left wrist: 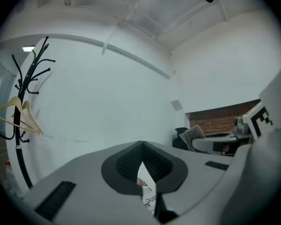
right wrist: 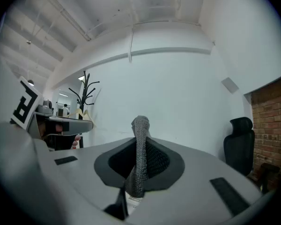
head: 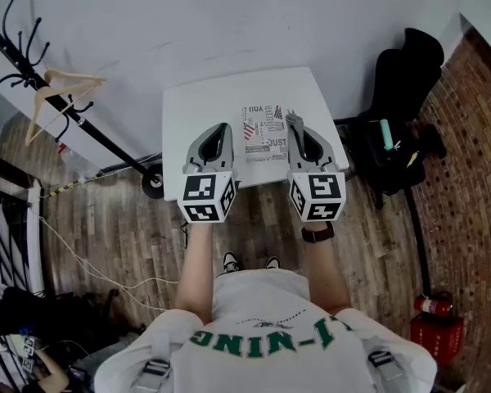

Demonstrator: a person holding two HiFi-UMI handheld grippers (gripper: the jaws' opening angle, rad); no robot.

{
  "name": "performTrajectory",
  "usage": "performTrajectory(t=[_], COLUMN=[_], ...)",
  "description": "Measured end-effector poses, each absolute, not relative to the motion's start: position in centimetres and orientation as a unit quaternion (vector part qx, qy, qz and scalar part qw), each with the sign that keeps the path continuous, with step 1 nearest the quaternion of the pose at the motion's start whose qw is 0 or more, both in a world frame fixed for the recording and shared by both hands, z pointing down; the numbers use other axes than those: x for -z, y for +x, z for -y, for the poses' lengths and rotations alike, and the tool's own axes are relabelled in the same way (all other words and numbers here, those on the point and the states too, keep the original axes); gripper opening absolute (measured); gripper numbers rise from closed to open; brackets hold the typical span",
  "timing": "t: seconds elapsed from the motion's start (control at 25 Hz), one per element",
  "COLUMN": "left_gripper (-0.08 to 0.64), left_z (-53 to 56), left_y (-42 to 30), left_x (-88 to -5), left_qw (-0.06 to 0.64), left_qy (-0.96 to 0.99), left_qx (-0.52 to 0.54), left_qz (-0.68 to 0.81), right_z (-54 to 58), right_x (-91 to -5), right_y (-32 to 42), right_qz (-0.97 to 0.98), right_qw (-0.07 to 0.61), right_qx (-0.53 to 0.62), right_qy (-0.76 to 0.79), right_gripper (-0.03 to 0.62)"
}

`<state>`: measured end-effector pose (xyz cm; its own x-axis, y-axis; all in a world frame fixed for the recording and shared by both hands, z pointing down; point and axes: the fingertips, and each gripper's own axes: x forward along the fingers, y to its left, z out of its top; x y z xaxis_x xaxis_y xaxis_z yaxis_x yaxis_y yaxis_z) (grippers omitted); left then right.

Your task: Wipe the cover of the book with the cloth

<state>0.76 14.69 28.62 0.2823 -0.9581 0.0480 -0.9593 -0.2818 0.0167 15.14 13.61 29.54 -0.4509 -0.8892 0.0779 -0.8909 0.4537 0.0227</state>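
A book (head: 264, 133) with a printed black, white and red cover lies flat on the small white table (head: 196, 109). My left gripper (head: 222, 129) hovers over the table just left of the book, jaws shut with nothing between them. In the left gripper view, a sliver of the book (left wrist: 148, 195) shows below the closed tips of the left gripper (left wrist: 141, 146). My right gripper (head: 296, 129) is over the book's right edge, shut on a grey knitted cloth (head: 292, 119). In the right gripper view, the cloth (right wrist: 140, 149) sticks up past the right gripper (right wrist: 139, 159).
A black coat rack (head: 33, 80) with a wooden hanger (head: 61, 88) stands left of the table. On the right are a black office chair (head: 401, 80), a brick wall (head: 466, 178) and a red fire extinguisher (head: 432, 308). The floor is wood, with cables at the left.
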Motion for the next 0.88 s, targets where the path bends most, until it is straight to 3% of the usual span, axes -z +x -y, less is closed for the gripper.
performTrajectory(t=[0.48, 0.88], left_gripper=[0.008, 0.008], left_z=[-15.1, -5.0], left_y=[3.7, 1.7], left_x=[-32.8, -33.7], left_qw=[0.056, 0.044], left_qy=[0.794, 0.819], left_qx=[-0.049, -0.026], left_qz=[0.603, 0.572], right_z=[-11.9, -3.4], right_x=[-33.4, -35.7], right_y=[16.8, 11.1], right_qz=[0.869, 0.881], right_qw=[0.010, 0.058], right_qx=[-0.093, -0.092], right_qy=[0.486, 0.460], right_gripper=[0.037, 0.038])
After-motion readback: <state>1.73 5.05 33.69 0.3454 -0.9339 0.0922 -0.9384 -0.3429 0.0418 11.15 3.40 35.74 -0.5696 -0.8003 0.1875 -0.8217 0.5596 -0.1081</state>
